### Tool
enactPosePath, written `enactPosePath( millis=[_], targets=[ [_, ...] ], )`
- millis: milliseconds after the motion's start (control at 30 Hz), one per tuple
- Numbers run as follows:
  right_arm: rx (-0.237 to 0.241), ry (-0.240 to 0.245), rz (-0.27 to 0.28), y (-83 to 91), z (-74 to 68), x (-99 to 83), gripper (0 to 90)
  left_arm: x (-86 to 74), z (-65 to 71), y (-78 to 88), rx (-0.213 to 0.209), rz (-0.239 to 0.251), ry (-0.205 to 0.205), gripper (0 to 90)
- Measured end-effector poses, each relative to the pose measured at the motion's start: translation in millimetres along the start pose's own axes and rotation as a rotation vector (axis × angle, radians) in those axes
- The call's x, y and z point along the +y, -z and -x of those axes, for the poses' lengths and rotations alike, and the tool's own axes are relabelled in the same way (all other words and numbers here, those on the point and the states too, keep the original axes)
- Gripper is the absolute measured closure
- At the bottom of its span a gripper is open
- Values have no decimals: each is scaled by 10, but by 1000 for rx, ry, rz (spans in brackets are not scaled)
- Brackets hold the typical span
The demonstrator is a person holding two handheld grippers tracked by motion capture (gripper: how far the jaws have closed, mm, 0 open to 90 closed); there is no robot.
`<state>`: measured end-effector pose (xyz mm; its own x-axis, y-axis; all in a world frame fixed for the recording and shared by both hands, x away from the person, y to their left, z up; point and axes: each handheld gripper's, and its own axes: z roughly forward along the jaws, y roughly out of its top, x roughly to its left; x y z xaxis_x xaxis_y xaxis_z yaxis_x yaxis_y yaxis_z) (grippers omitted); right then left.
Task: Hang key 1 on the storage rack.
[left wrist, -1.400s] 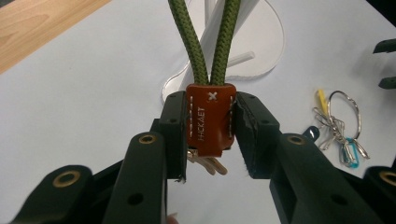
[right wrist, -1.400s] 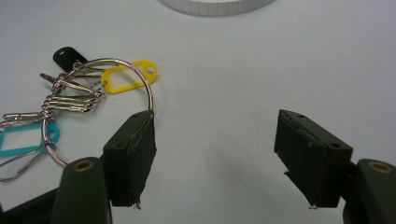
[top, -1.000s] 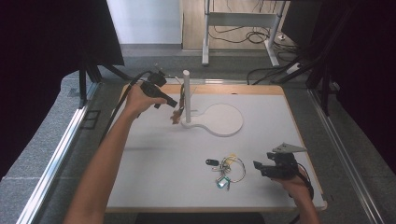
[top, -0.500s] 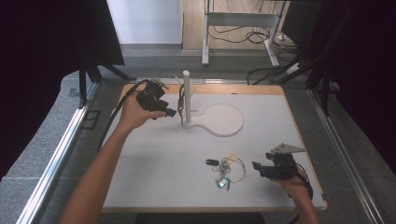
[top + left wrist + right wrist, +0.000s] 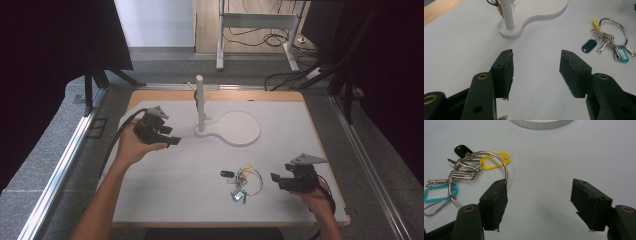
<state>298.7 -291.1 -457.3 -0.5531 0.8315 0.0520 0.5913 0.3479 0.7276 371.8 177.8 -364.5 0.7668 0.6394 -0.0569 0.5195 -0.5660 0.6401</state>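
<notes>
Right gripper [image 5: 274, 178], nearest the person: fingers [image 5: 495, 203] stand wide apart with nothing between them. One bunch of keys [image 5: 244, 182] lies flat on the white bench [image 5: 165, 190], just beside these fingers, toward the person's left. In the right gripper view the large ring [image 5: 499, 165] passes behind the left finger; contact cannot be confirmed. The bunch carries three tags, counted: yellow [image 5: 495, 161], teal [image 5: 437, 193], black [image 5: 461, 149]. Its spread runs away from the right gripper toward the bench centre.

Left gripper [image 5: 176, 141], farther out: fingers [image 5: 505, 72] have just been opening and now stand apart, empty. The keys lie well apart from it, toward the person.

Farthest: one white stand [image 5: 200, 105], upright post on a flat base, a small keyring [image 5: 496, 5] hanging from it.

Judgement: the right hand is much the nearer; a short sideways reach leftward should meet the ring.
</notes>
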Motion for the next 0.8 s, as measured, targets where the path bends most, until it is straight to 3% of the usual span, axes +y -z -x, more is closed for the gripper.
enactPosePath(
  millis=[400,600,667,800],
  targets=[
    [2,7,-4,-17,-27,9,294,-499,244,-86,-59,56,44,441],
    [4,21,-2,-27,-38,11,291,-656,317,-184,-47,21,41,436],
    [5,29,7,-26,-43,16,288,-658,335,-210,-30,-15,15,433],
    [-10,24,37,-15,-49,42,293,-674,349,-200,-29,-11,13,429]
  ],
)
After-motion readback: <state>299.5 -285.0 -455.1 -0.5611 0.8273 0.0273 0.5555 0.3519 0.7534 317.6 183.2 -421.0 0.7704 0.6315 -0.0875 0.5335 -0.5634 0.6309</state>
